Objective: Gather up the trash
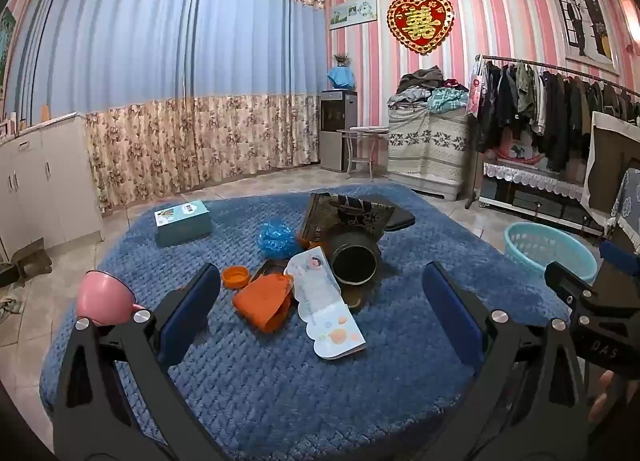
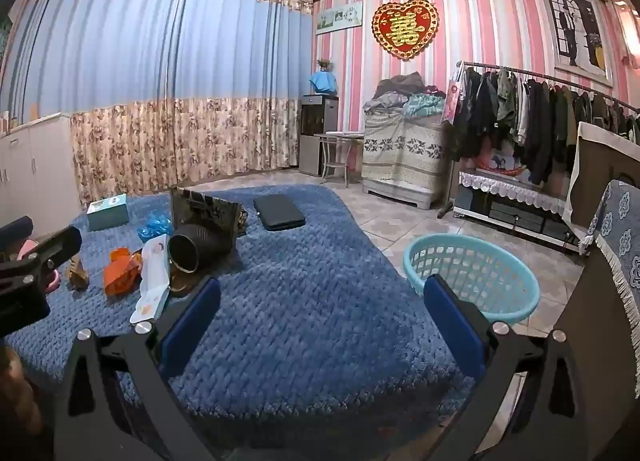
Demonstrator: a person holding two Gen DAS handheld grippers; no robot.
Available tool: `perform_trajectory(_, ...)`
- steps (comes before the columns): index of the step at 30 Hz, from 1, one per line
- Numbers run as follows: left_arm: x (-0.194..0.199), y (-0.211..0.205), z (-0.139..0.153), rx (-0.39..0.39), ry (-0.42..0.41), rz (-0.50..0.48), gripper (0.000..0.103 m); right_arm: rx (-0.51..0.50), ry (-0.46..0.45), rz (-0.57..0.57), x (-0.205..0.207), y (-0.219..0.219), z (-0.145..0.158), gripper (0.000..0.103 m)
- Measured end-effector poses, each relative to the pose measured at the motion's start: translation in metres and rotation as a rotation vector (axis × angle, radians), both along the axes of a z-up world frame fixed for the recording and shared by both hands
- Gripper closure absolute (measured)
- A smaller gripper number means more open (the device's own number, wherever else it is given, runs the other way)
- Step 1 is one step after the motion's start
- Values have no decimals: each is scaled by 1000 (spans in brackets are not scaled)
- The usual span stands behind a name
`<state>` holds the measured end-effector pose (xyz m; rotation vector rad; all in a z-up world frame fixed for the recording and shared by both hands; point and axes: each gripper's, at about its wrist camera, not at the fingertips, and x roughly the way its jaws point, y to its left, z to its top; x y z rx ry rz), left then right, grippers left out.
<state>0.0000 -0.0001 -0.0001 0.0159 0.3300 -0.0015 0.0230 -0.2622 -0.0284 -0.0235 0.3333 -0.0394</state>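
Clutter lies on a blue rug point(image 1: 280, 381): an orange crumpled wrapper point(image 1: 264, 301), an orange lid point(image 1: 235, 276), a blue crumpled plastic bag point(image 1: 277, 239), a white picture leaflet point(image 1: 324, 303), a dark tipped-over pot point(image 1: 354, 261) and a dark paper bag point(image 1: 346, 217). My left gripper point(image 1: 320, 313) hovers open over the rug just short of this pile, with nothing between its fingers. My right gripper point(image 2: 320, 321) is open too, over bare rug point(image 2: 300, 321), with the pile to its left. A light blue basket point(image 2: 472, 277) stands on the tiled floor right of the rug.
A teal box point(image 1: 182, 221), a pink bowl point(image 1: 105, 297) and a black flat case point(image 2: 279, 212) also sit on the rug. A clothes rack point(image 2: 540, 121) and low shelf line the right wall, white cabinets point(image 1: 40, 181) the left. A sofa arm point(image 2: 616, 245) is at far right.
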Motion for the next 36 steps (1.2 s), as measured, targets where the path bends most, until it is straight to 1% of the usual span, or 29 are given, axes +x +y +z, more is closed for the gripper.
perform_trajectory(1, 0, 0, 0, 2, -2, 1, 5, 16, -18, -1, -2, -1, 0, 4)
perform_trajectory(3, 1, -1, -1, 9, -2, 3, 5, 10, 0, 1, 0, -1, 0, 4)
perform_trajectory(9, 6, 0, -2, 12, -6, 7, 5, 25, -4, 0, 1, -4, 1, 4)
perform_trajectory(12, -1, -4, 6, 14, -13, -1, 5, 26, -16, -8, -1, -7, 8, 4)
perform_trajectory(15, 1, -5, 8, 11, -12, -2, 5, 27, -23, -10, -1, -8, 11, 4)
perform_trajectory(17, -6, -4, 9, 17, -22, -2, 5, 29, -25, -7, 0, -7, 13, 4)
perform_trajectory(18, -6, -4, 9, 17, -23, -1, 5, 32, -30, -7, -4, -7, 5, 4)
perform_trajectory(36, -7, -3, 12, 18, -27, -1, 5, 46, -33, -9, -4, -11, 6, 4)
